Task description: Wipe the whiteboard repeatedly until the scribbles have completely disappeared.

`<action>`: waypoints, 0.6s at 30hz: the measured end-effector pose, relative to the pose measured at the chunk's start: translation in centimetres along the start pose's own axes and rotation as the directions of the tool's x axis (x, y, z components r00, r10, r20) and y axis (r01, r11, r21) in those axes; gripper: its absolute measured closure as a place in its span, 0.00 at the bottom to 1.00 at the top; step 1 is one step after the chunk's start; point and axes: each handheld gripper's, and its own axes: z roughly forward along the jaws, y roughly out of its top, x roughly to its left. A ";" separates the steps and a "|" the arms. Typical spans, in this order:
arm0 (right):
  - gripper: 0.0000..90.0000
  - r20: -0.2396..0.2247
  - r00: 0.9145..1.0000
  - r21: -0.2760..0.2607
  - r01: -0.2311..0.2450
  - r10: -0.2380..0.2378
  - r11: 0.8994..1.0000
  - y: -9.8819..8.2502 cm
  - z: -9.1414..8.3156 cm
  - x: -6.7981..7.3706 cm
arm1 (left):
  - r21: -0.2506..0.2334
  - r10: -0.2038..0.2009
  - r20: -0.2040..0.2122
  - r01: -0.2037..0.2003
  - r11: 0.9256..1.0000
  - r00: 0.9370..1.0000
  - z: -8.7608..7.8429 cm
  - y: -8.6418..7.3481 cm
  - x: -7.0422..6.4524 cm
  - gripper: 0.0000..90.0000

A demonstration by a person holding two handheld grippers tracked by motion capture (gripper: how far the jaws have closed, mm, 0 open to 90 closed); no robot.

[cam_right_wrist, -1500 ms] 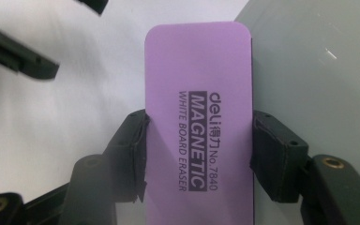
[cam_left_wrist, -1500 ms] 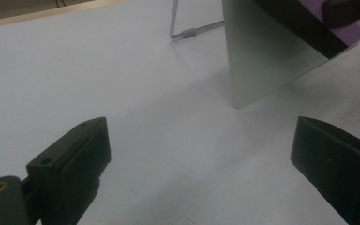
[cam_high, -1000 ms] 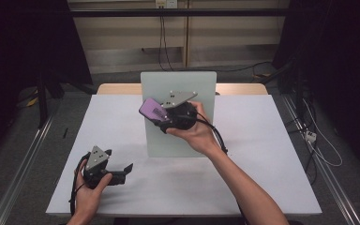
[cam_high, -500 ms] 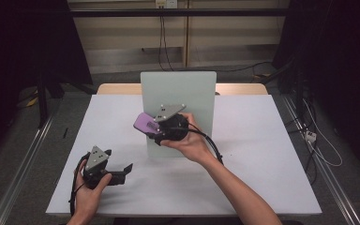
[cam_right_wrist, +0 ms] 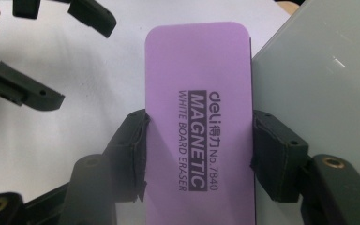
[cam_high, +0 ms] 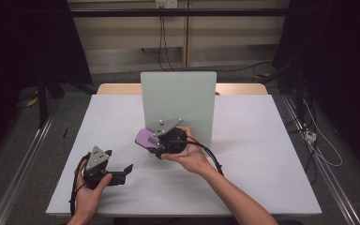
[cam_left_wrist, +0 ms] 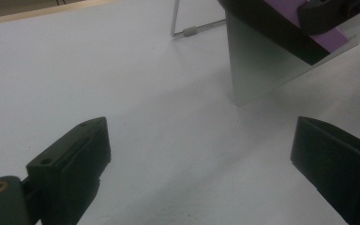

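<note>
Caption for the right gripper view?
Right claw clamps a purple whiteboard eraser beside the standing whiteboard.

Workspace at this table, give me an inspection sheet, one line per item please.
Surface: white table, bare around the things.
Job's things: purple whiteboard eraser printed "MAGNETIC WHITE BOARD ERASER"; small upright whiteboard standing on a wire stand.
Clutter: nothing seen.
Grippers: right gripper shut on the eraser's sides, beside the board's lower left corner; left gripper open, low over the table near its front left, holding nothing.
Cables: black cable trails from the right gripper; loose cables on the floor to the right.
Surroundings: dark curtains, grey floor.
</note>
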 end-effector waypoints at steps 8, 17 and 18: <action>0.46 -0.035 0.999 0.039 0.005 -0.003 0.999 -0.8 0.3 0.3 | 0.002 -0.012 0.005 0.012 1.000 1.000 0.1 -0.1 0.3 0.06; 0.46 -0.032 0.999 0.000 -0.028 0.028 1.000 -1.0 -1.4 -0.2 | 0.004 -0.008 0.001 0.008 1.000 1.000 0.1 0.0 0.2 0.06; 0.46 -0.031 0.999 -0.004 -0.035 0.035 0.999 -1.1 -1.6 -0.4 | 0.003 -0.006 -0.001 0.006 1.000 1.000 0.1 0.0 0.2 0.06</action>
